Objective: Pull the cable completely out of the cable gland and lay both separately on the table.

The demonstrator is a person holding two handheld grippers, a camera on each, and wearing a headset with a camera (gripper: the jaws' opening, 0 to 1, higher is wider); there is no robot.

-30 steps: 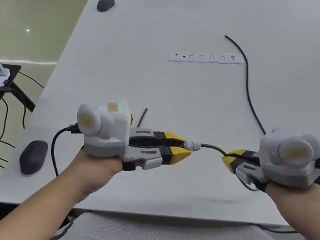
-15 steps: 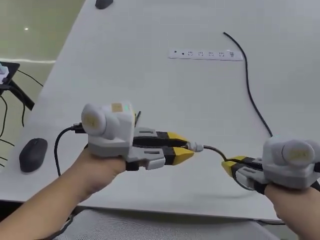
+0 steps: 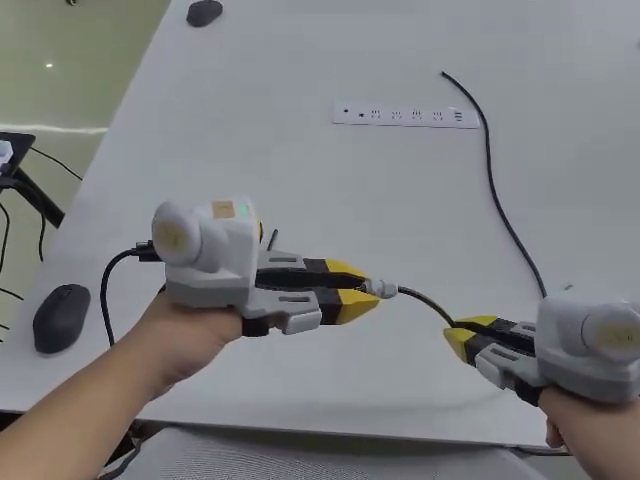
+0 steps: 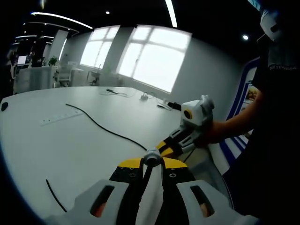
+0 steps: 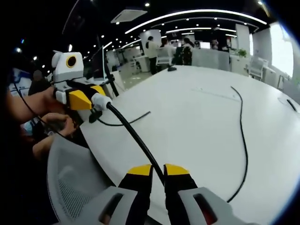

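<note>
My left gripper (image 3: 362, 292) is held above the table's near edge, shut on the small light-grey cable gland (image 3: 382, 290), which sticks out past its yellow tips. A black cable (image 3: 425, 303) runs from the gland down and right into my right gripper (image 3: 458, 337), which is shut on it. In the left gripper view the gland (image 4: 152, 157) sits between my jaws, with the right gripper (image 4: 162, 146) just beyond. In the right gripper view the cable (image 5: 132, 132) rises from my shut jaws to the gland (image 5: 99, 101) in the left gripper (image 5: 89, 99).
A white power strip (image 3: 400, 115) lies at the back of the white table (image 3: 250, 130), and a long black cable (image 3: 497, 195) trails past it toward the right. One dark mouse (image 3: 60, 315) sits at the left edge, another (image 3: 205, 12) far back. A short black cable piece (image 3: 271, 238) lies behind the left gripper.
My right gripper has drawn slightly down and to the right, away from the left one. The bare stretch of cable between gland and right gripper is a little longer.
</note>
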